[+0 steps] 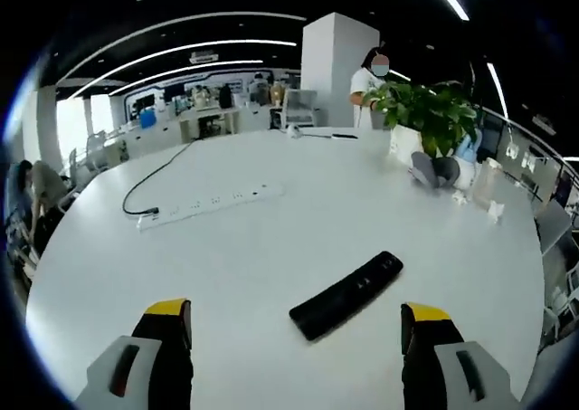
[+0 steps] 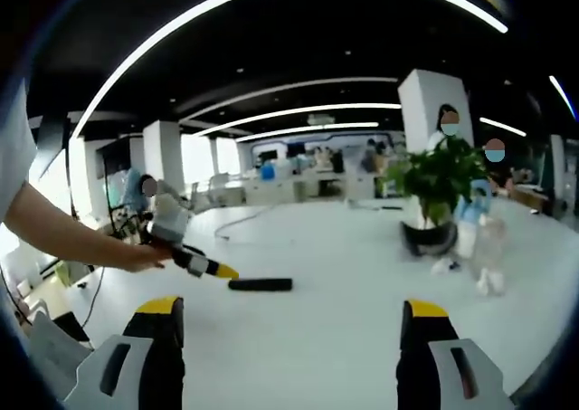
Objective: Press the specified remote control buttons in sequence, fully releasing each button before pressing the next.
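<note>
A black remote control (image 1: pixel 346 294) lies at a slant on the white round table (image 1: pixel 271 238), just beyond and between the jaws of my left gripper (image 1: pixel 297 324), which stands open above the table with nothing in it. In the right gripper view the same remote (image 2: pixel 261 284) lies flat farther off, left of centre. My right gripper (image 2: pixel 294 324) is open and empty, well short of the remote. The left gripper (image 2: pixel 204 265), held in a person's hand (image 2: pixel 136 256), reaches in from the left, its yellow tip close to the remote's left end.
A white power strip (image 1: pixel 213 203) with a black cable lies at the table's left. A potted green plant (image 1: pixel 432 120) and small white items (image 1: pixel 484 197) stand at the right rim. A person (image 1: pixel 369 84) stands behind the table. Desks and chairs fill the office beyond.
</note>
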### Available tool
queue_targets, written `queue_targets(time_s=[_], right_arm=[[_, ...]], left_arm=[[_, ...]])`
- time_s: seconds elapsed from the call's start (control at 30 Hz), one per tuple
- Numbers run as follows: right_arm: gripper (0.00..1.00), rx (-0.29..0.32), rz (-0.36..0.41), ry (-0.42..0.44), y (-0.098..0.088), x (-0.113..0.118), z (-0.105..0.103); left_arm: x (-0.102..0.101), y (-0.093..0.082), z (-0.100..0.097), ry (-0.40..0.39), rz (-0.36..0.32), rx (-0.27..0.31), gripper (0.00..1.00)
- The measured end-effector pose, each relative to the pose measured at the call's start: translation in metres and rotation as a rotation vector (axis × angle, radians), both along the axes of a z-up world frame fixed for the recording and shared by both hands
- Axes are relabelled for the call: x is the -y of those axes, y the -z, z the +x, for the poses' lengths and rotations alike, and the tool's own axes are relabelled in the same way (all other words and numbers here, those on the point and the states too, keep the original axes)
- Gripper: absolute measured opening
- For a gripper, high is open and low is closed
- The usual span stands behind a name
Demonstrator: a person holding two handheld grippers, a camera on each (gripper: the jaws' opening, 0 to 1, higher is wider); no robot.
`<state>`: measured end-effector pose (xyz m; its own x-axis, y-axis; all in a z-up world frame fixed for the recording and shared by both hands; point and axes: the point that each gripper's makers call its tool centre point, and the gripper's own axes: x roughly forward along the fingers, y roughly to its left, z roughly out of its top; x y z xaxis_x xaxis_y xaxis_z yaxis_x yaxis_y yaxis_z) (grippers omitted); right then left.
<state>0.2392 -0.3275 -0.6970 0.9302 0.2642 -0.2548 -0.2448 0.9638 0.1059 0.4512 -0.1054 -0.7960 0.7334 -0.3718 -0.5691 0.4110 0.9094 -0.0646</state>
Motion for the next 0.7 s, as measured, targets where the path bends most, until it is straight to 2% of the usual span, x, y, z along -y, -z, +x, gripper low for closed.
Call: queue_targets(time_s=[0.1,0.2,0.47,0.7], right_arm=[[0.99,0.006,0.013,0.014,-0.001,0.003,0.001],[0.99,0.006,0.019,0.019,-0.001,0.004,0.001],[0.99,-0.001,0.018,0.017,0.0,0.004,0.001],[0.99,-0.005,0.01,0.009,0.001,0.003,0.0]], left_arm=[[-0.005,-0.021,-0.005,-0.059,-0.04,0.066,1.0],[-0.009,-0.027,-0.014,-0.073,-0.045,0.068,1.0],[-0.008,-0.069,-0.047,-0.118,-0.182,0.142,1.0],[-0.017,-0.093,-0.074,-0.131,-0.193,0.2,1.0]])
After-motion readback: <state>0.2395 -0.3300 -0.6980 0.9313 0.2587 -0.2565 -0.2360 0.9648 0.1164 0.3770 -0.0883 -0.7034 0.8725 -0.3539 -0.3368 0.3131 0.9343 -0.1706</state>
